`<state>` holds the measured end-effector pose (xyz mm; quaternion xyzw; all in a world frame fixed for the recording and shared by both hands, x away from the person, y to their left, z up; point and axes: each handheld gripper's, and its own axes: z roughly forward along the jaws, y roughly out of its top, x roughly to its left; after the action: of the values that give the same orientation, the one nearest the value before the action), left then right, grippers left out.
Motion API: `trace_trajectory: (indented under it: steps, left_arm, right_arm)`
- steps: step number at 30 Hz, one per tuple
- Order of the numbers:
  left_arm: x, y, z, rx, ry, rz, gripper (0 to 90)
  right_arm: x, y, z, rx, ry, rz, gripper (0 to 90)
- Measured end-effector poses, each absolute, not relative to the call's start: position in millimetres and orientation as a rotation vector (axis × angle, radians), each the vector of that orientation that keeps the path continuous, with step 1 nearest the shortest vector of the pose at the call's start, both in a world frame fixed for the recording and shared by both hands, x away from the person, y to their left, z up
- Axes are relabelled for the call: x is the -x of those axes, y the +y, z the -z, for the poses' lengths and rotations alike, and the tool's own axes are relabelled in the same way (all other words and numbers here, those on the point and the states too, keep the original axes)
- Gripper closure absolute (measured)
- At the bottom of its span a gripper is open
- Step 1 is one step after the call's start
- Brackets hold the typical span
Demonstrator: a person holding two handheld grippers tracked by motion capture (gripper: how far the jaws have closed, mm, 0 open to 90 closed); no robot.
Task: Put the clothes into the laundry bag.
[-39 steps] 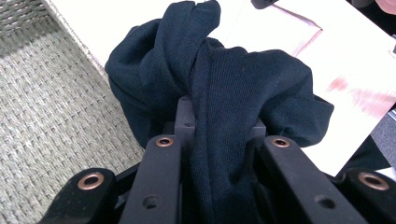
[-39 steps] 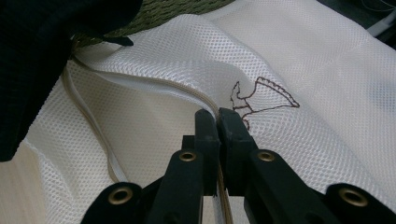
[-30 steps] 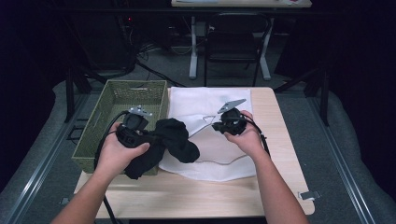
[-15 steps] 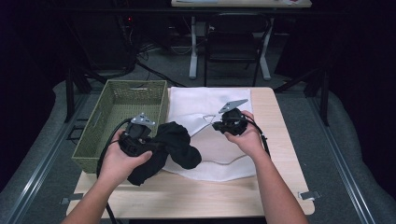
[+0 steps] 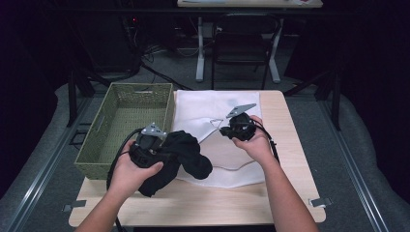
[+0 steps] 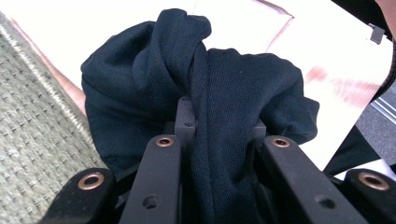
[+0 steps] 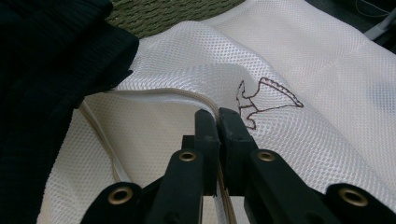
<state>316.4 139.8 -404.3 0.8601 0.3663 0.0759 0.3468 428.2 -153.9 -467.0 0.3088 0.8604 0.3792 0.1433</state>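
High view: my left gripper (image 5: 162, 152) sits over the near left part of the tabletop (image 5: 203, 203), just beside the green basket (image 5: 123, 123), and its jaws pinch a bunched dark cloth (image 5: 186, 157). The cloth hangs in folds from the jaws, part of it over the tabletop's wood and part over the white mesh bag (image 5: 217, 104) that lies spread across the middle.

In the left gripper view the cloth (image 6: 219, 93) runs down between my two black jaws as a thick twisted fold, with the basket's woven wall (image 6: 32, 140) at the left and the pale bag (image 6: 327, 60) behind it.

My right gripper (image 5: 225, 129) is over the bag, well apart from the basket. In the right gripper view its jaws are pressed together on the bag's corded rim (image 7: 187, 95), which is lifted in a ridge off the layer beneath. A small dark stitched outline (image 7: 266, 98) sits on the mesh just beyond my right gripper (image 7: 218, 114). The dark cloth (image 7: 51, 70) fills the left side there, lying against the bag's raised edge.
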Motion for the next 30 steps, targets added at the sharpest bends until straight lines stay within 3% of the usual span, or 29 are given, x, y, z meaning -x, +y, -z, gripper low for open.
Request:
trace_trajectory:
  steps: [30]
  left_arm:
    - [-304.6, 84.8, 429.1, -2.276, 0.834, -0.155, 76.1]
  right_arm:
    - [-425.1, -149.7, 468.1, -0.868, 2.488, -1.082, 86.9]
